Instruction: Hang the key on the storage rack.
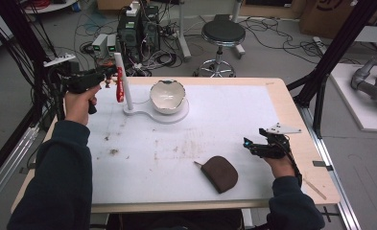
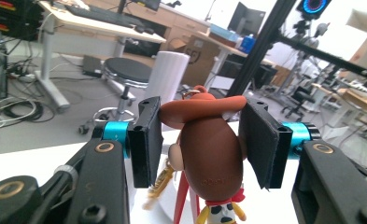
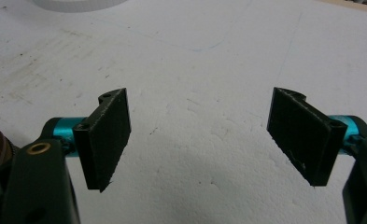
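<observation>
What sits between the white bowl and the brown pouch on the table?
Nothing: the high view shows only bare, stained table top between the bowl and the pouch.

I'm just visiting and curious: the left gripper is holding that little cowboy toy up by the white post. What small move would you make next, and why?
Probably ease the cowboy figure a little closer to the white post. The left gripper is shut on its head, a small ring shows above the hat, and the post stands just behind it, so hanging it there looks likely. The right gripper is open over the table.

Hardly any lettering can be read
Embossed marks sit on the figure's head (image 2: 211, 158), too small to read; the cardboard box (image 2: 201, 58) print is blurred
</observation>
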Demonstrator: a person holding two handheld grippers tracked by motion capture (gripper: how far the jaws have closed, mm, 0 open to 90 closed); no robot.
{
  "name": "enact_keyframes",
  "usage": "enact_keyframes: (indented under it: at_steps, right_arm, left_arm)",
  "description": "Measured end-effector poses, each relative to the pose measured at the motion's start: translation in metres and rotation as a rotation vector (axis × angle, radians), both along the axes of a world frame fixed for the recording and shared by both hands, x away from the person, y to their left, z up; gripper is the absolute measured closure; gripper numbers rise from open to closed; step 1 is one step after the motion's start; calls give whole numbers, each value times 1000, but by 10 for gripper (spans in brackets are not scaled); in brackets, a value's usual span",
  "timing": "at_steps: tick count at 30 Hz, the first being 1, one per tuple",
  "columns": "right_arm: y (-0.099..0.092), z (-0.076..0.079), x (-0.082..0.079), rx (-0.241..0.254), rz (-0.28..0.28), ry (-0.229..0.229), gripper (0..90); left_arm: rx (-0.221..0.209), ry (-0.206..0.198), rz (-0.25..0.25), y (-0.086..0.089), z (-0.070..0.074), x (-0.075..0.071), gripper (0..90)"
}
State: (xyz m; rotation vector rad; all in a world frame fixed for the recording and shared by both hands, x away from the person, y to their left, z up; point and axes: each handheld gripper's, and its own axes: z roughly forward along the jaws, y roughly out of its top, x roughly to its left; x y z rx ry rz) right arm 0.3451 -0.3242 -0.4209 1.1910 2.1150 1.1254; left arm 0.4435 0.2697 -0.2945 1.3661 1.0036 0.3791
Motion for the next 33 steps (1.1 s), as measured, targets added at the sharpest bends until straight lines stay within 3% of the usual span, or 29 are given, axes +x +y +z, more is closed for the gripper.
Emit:
enact_keyframes:
  at_steps: [11, 14, 17, 18, 20, 27, 33]
  right_arm:
    - [0, 0, -1, 4, 0, -1, 218]
    - [-1, 1, -1, 6, -2, -3, 218]
    - [-1, 1, -1, 5, -4, -2, 218]
    - [-1, 1, -1, 5, -1, -6, 218]
    - [-1, 1, -1, 5, 0, -7, 218]
    - [0, 1, -1, 8, 1, -9, 218]
    - [1, 2, 0, 11, 7, -16, 218]
  left_arm:
    - [60, 32, 63, 8, -16, 0, 495]
    - [62, 11, 100, 11, -21, -5, 487]
    - [64, 14, 136, 17, -25, -10, 407]
    - [70, 10, 145, 19, -26, -13, 361]
    - [60, -2, 140, 21, -30, -20, 361]
    - [118, -42, 117, 15, -52, -55, 291]
    - [211, -81, 67, -2, -81, -83, 196]
